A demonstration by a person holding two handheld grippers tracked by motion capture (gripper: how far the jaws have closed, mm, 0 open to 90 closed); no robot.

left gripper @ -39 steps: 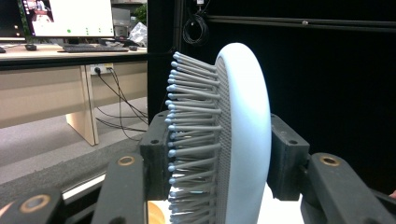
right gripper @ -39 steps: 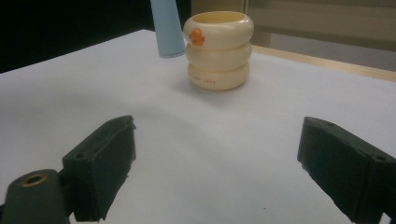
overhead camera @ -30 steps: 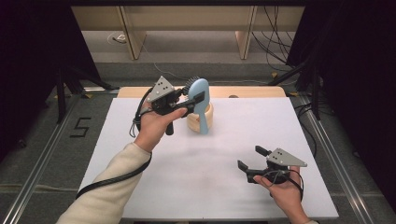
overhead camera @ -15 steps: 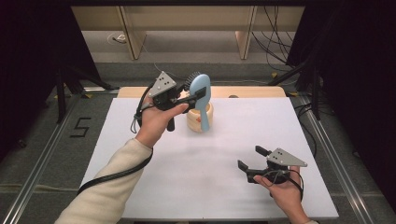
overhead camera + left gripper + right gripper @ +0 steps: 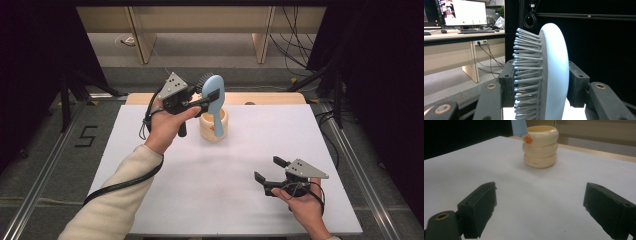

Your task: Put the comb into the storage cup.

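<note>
This is a lab-style recording room: a white-topped work table (image 5: 200, 190) stands between black curtains (image 5: 380, 75), with loose black cables (image 5: 295, 30) on the grey floor behind. Beyond it, a lit computer monitor (image 5: 461, 12) sits on a pale wooden desk (image 5: 451, 35).

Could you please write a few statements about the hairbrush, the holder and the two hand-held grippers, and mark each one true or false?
1. The left hand-held gripper is shut on the blue hairbrush. True.
2. The right hand-held gripper holds the cream holder. False: its jaws are open with nothing between them, apart from the holder.
3. The hairbrush lies flat on the white table. False: it stands upright, handle down at the holder.
4. The holder looks like three stacked rings. True.
</note>
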